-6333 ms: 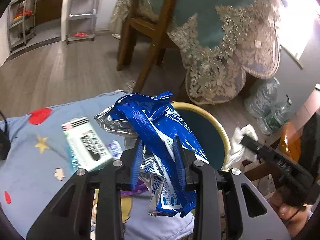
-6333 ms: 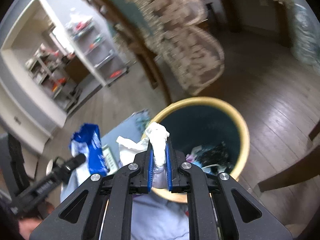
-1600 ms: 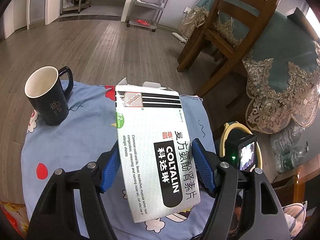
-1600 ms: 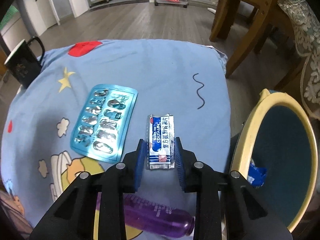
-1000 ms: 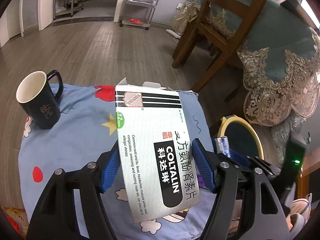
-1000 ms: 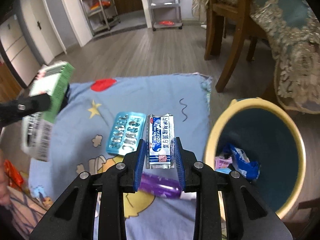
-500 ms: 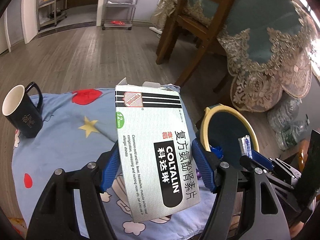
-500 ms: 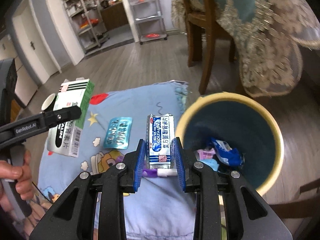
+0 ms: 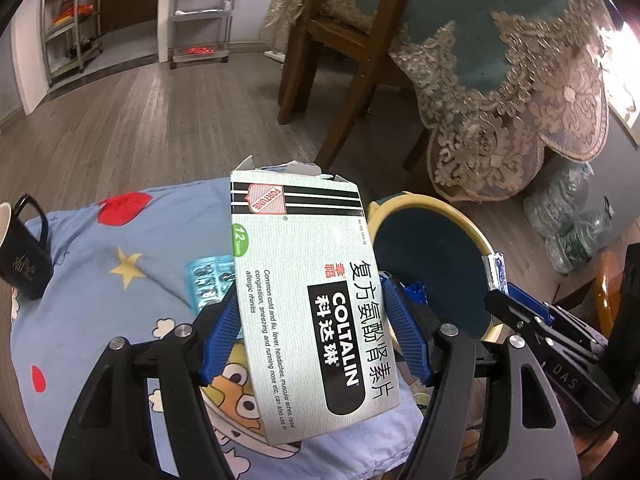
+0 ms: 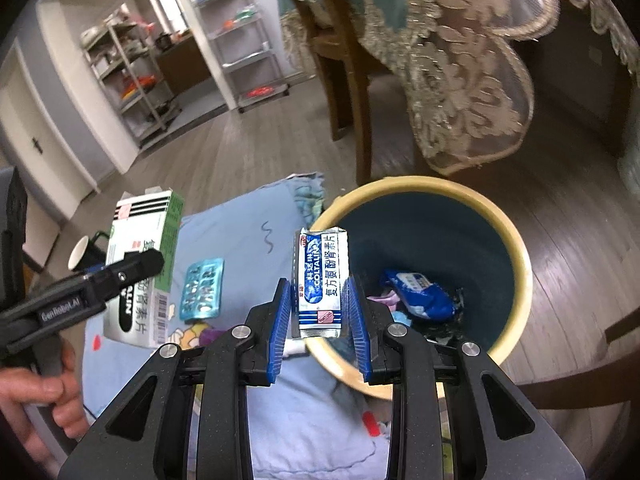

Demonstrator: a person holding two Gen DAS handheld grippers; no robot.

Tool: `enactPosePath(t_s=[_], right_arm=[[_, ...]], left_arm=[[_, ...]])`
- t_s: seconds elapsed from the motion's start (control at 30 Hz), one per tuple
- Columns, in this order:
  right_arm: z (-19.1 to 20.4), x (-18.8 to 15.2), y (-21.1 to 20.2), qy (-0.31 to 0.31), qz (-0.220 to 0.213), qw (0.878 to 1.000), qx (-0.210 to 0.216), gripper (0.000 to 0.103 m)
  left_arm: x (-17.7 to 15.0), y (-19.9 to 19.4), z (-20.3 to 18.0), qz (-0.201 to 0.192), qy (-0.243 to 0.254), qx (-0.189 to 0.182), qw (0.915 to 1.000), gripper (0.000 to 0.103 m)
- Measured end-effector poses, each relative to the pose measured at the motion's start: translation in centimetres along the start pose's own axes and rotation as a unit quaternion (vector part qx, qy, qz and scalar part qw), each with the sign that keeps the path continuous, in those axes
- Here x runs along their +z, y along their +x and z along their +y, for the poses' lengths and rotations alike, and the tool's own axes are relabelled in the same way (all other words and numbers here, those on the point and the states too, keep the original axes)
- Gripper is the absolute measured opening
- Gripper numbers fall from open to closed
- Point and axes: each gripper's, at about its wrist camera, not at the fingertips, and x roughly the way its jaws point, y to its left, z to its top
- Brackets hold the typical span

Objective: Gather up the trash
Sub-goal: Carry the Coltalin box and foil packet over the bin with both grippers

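Left wrist view is showing the left gripper [image 9: 310,326] clamping a white medicine box [image 9: 304,304] marked COLTALIN across its width, its blue pads [image 9: 222,334] pressing on both long edges, so the jaws are standing fairly wide. The box is sitting upright between the fingers with its torn flap at the far end. Beyond it and to the right, the trash bin [image 9: 468,224] with a yellow rim is standing on the wooden floor, just beside the edge of the blue cartoon-print cloth [image 9: 120,292]. A blue blister pack [image 9: 208,280] is lying on the cloth just left of the box, and a dark mug [image 9: 20,256] is standing far to the left.

Right wrist view is showing the right gripper [image 10: 320,312] pinching a small foil sachet [image 10: 322,280] with a narrow grip, the sachet standing upright between the pads. It is hanging over the near rim of the bin [image 10: 516,248], where a blue wrapper [image 10: 416,294] and other scraps are lying inside. Off to the left, a hand [image 10: 44,400] is gripping the other tool's handle.
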Motion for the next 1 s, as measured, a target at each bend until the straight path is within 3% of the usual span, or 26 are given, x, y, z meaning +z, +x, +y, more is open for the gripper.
enactPosePath(t_s=[0.67, 0.83, 1.0], right_arm=[[-4.6, -0.8, 3.4, 0.084, 0.048, 0.994, -0.058, 0.031], [-5.2, -1.3, 3.9, 0.1, 0.065, 0.991, -0.058, 0.035], [-5.3, -1.2, 3.0, 0.112, 0.055, 0.991, -0.054, 0.041]], left_arm=[[0.8, 2.7, -4.7, 0.013, 0.032, -0.028, 0.999, 0.068], [0.9, 3.4, -5.6, 0.017, 0.038, -0.031, 0.9987, 0.068], [0.9, 4.3, -6.1, 0.023, 0.04, -0.033, 0.9984, 0.068]])
